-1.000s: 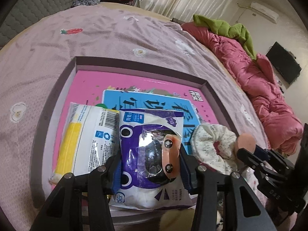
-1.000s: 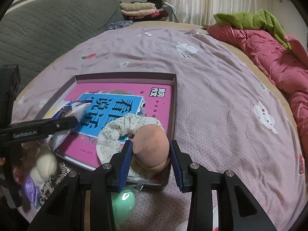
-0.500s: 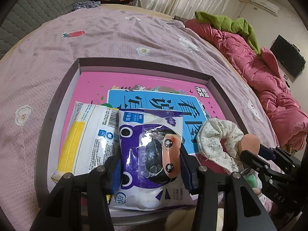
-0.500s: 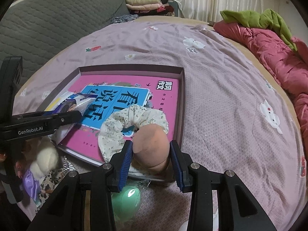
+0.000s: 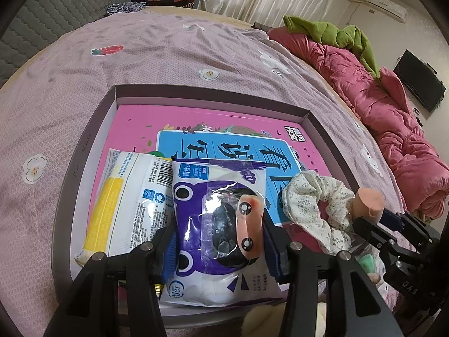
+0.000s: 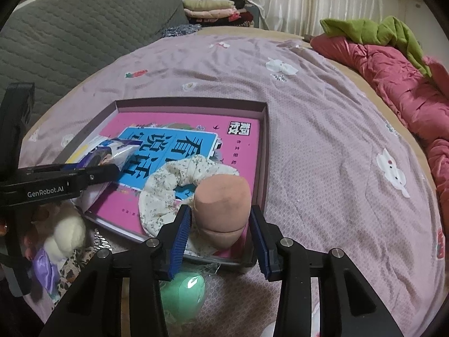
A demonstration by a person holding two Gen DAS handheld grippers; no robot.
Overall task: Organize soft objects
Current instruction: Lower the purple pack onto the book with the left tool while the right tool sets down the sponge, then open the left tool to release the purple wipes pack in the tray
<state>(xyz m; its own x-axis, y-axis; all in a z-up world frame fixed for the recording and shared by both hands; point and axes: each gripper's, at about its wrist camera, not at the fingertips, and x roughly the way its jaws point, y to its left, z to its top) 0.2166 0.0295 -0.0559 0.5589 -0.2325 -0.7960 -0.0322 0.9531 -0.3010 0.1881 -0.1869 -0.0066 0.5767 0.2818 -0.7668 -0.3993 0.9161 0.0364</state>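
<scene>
From the left wrist view, the left gripper (image 5: 220, 241) straddled a purple-and-white plastic packet with cartoon frog eyes (image 5: 217, 224), its blue pads against the packet's two sides. Its jaws had just been opening slightly, with the packet between them. The packet lay at the near edge of a shallow mauve cardboard tray (image 5: 210, 95) on a pink book with a blue title panel (image 5: 196, 123). Just left of it lay a white-and-yellow plastic packet (image 5: 126, 199). To the right, a cream floral fabric scrunchie (image 5: 317, 205) rested beside a peach teardrop makeup sponge (image 5: 367, 202).

From the right wrist view, the right gripper (image 6: 220, 238) stood around the peach sponge (image 6: 221, 207) in the tray's near right corner. Its jaws had just been opening; gaps showed between pads and sponge. The scrunchie (image 6: 168, 185) touched the sponge on the left. A mint-green egg-shaped sponge (image 6: 182, 292) lay on the mauve bedsheet (image 6: 322, 140) nearer, outside the tray.
</scene>
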